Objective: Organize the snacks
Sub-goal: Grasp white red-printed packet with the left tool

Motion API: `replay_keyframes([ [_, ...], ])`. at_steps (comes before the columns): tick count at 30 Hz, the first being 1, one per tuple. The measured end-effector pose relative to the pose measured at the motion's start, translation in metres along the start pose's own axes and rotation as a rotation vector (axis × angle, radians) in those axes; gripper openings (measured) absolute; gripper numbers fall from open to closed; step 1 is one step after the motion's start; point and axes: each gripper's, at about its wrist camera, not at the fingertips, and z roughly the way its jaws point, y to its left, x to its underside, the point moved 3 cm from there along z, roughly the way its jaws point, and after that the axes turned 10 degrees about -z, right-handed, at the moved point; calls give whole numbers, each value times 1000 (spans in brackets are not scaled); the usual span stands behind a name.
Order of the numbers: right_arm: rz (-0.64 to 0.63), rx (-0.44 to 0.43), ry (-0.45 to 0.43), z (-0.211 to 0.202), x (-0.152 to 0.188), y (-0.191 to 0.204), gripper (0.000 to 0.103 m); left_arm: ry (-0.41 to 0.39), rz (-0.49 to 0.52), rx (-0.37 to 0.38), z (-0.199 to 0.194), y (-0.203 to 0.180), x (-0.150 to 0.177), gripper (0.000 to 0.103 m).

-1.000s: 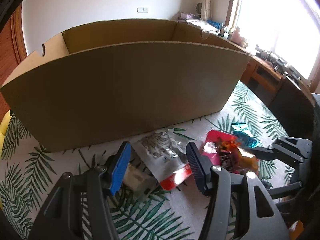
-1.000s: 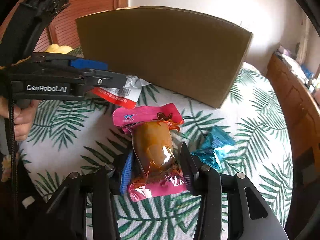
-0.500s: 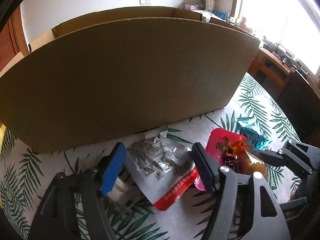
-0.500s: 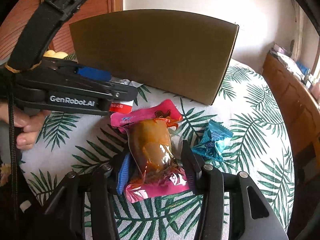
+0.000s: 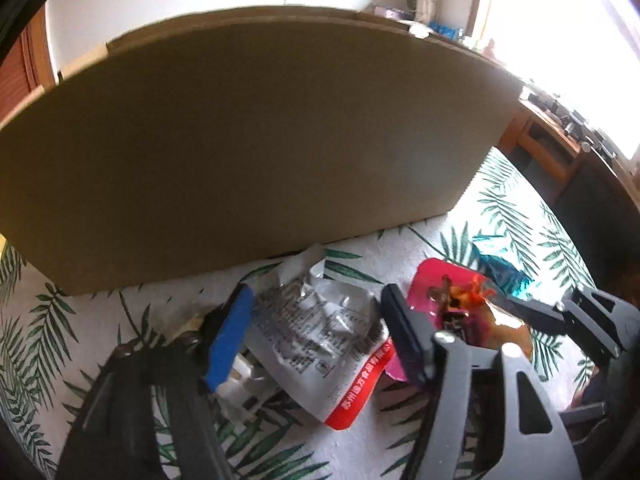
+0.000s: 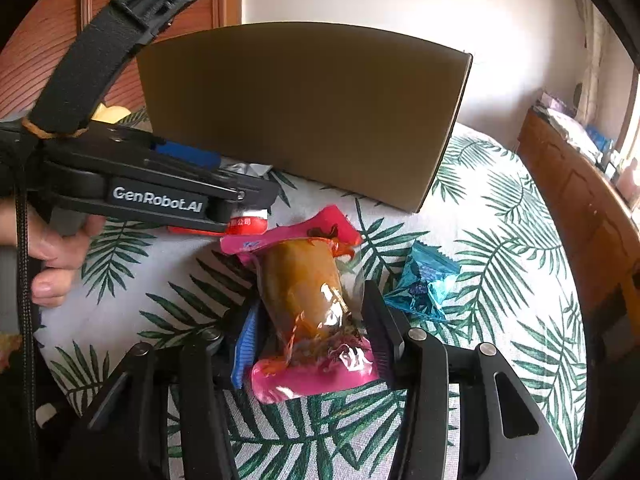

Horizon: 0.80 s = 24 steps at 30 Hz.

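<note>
A silver snack packet with a red edge point(image 5: 320, 336) lies on the palm-leaf tablecloth between the fingers of my left gripper point(image 5: 316, 340), which is open around it, close in front of the cardboard box point(image 5: 248, 140). A pink packet with a brown snack point(image 6: 308, 300) lies between the fingers of my right gripper point(image 6: 310, 344), whose pads stand beside it; I cannot tell if they press it. The pink packet also shows in the left wrist view point(image 5: 452, 300). The left gripper body point(image 6: 160, 196) crosses the right wrist view.
A blue foil packet point(image 6: 424, 284) lies right of the pink one. A small pale packet point(image 5: 236, 380) lies under the left gripper's blue finger. The cardboard box point(image 6: 304, 116) stands behind the snacks. Wooden furniture point(image 6: 580, 208) runs along the right.
The left gripper has dropped lower and moved forward, so the silver packet now lies between its fingers. The right gripper has edged forward around the pink packet.
</note>
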Motion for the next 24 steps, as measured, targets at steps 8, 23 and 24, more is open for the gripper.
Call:
replay_keyframes([
  [8, -2, 2, -1, -3, -2, 4, 49, 17, 35, 9, -7, -2, 11, 55],
  [23, 18, -17, 0, -1, -1, -1, 49, 22, 1, 17, -12, 18, 38, 79],
  [24, 17, -17, 0, -1, -1, -2, 49, 24, 10, 19, -13, 18, 39, 79],
])
